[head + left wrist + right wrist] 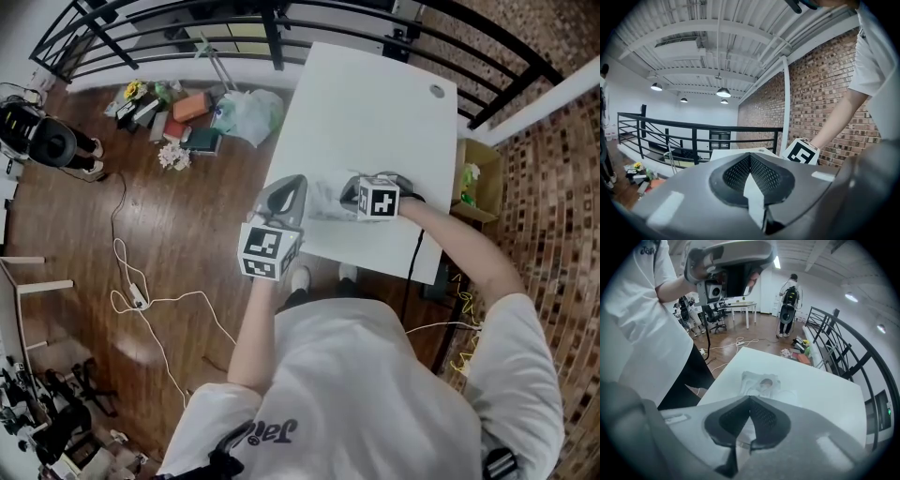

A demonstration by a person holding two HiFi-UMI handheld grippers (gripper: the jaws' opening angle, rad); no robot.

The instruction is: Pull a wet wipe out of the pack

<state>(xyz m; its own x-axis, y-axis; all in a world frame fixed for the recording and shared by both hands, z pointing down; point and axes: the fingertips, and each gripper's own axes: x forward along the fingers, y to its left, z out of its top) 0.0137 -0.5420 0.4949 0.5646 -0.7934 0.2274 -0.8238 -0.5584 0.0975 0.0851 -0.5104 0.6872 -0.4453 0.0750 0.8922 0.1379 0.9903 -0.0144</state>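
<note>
The wet wipe pack (323,199) lies flat near the front edge of the white table (375,103); in the right gripper view the pack (761,380) shows its round opening. My right gripper (347,194) points steeply down onto it. Its jaws (750,401) are shut, with a pale strip of wipe between the pads running toward the opening. My left gripper (292,181) hovers just left of the pack, above the table's edge. Its jaws (750,157) are closed together, and nothing hangs from it where it shows high in the right gripper view (736,258).
A black railing (281,37) runs behind the table. Bags, flowers and boxes (187,117) lie on the wooden floor to the left, with a white cable (141,295) nearer. A cardboard box (473,183) sits right of the table. A person (790,301) stands far off.
</note>
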